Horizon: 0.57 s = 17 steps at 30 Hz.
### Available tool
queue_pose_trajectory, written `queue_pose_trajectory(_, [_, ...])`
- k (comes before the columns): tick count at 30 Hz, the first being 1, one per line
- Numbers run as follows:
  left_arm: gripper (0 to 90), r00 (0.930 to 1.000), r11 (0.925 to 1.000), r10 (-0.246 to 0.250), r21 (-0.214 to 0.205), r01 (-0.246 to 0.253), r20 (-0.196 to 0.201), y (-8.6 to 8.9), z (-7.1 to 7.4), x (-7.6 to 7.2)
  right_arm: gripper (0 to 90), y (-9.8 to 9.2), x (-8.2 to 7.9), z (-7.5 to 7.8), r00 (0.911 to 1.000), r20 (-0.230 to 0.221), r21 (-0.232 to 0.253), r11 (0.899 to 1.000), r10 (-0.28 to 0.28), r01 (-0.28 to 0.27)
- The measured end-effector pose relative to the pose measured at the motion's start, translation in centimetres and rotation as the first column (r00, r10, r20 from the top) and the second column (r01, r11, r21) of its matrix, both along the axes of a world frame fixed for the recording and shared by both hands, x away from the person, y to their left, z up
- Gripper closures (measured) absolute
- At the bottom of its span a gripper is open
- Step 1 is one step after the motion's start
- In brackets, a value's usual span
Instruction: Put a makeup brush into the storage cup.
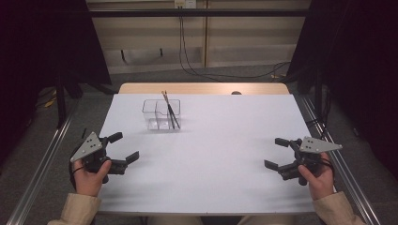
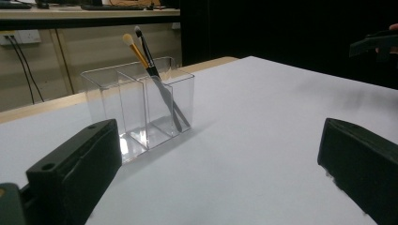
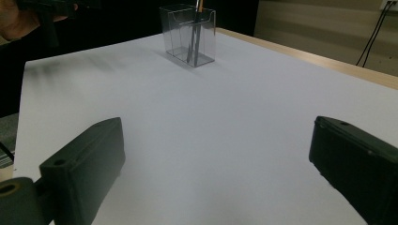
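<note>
A clear plastic organizer [image 1: 161,114] [image 2: 141,105] [image 3: 188,33] with compartments stands on the white table [image 1: 211,145] toward the back left. Two makeup brushes [image 1: 170,111] [image 2: 149,65] lean in its right-hand compartment, bristles up. My left gripper [image 1: 123,146] [image 2: 216,173] is held open near the table's left edge, well in front of the organizer, with nothing between its jaws. My right gripper [image 1: 277,153] [image 3: 216,168] is open near the right edge, empty, far from the organizer.
A wooden strip [image 1: 204,88] edges the table's back. Metal rails [image 1: 42,164] run along both sides. Cables [image 1: 206,72] trail on the floor behind. Dark curtains [image 1: 42,42] hang at both sides.
</note>
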State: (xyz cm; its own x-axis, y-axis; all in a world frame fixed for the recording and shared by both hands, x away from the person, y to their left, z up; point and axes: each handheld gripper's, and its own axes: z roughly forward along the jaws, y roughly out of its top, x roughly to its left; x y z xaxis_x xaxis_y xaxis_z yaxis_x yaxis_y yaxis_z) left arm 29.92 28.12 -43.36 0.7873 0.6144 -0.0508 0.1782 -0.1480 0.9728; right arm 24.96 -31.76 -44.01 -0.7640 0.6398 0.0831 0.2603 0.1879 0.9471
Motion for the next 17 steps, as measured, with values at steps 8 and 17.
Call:
queue_pose_trajectory(8, [0.0,0.9999,0.9999,-0.008,0.013,0.008,0.006,-0.01,-0.11,-0.04,3.5,-0.17,-0.17,0.09,1.0000,0.003,0.001,1.000,-0.008,0.008])
queue_pose_trajectory(17, [0.0,0.9999,0.9998,-0.011,0.019,0.011,0.005,-0.20,-0.16,0.05,3.5,-0.17,-0.24,0.11,1.0000,0.004,-0.003,1.000,-0.007,0.007])
